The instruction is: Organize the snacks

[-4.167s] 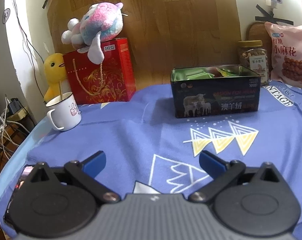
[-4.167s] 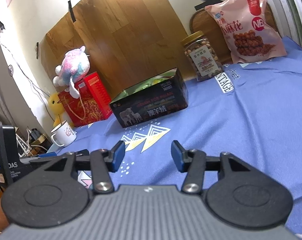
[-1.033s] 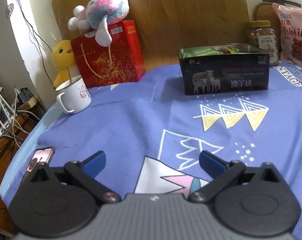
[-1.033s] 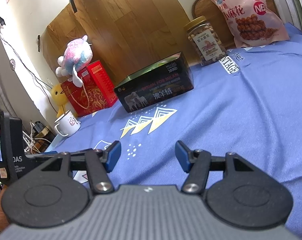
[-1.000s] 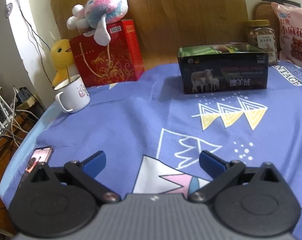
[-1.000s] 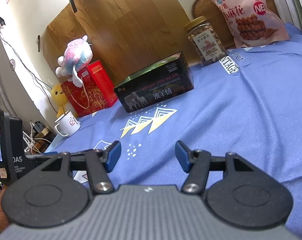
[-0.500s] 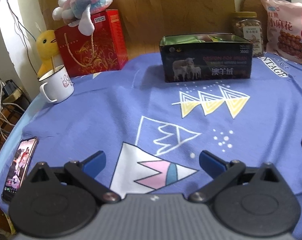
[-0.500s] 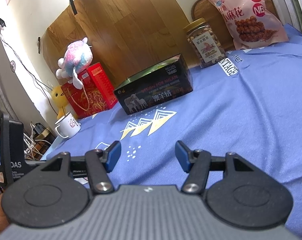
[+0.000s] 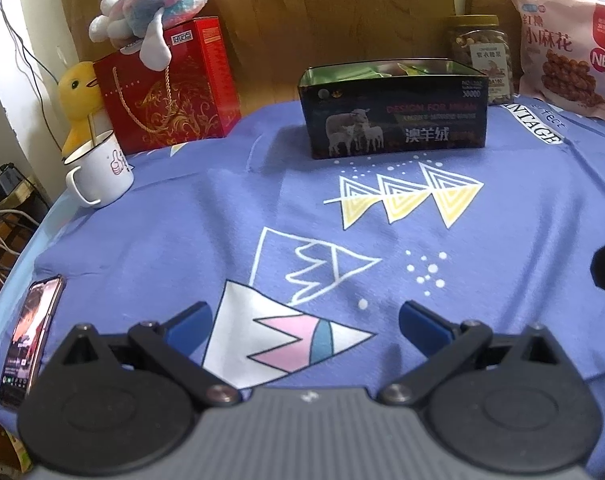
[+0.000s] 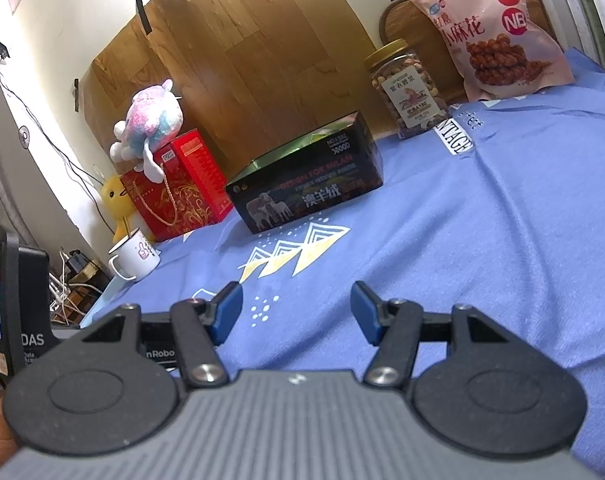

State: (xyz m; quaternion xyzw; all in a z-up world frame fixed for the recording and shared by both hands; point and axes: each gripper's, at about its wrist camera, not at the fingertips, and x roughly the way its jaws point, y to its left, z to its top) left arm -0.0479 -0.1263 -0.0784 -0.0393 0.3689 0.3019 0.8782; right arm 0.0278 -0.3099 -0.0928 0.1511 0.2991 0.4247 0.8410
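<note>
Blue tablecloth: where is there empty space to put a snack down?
The widest bare patch of the blue tablecloth lies between the black tin and the open left hand-held gripper. It is also bare right of the yellow triangles. The back edge is crowded: red gift box, nut jar, pink snack bag. A phone lies at the left edge.

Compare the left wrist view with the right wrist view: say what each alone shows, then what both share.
Only the left wrist view shows the phone lying at the cloth's near left edge. Only the right wrist view shows a black device with a small screen at far left. Both show the open black tin, nut jar, pink snack bag, red gift box, white mug, and their own open, empty gripper: left, right.
</note>
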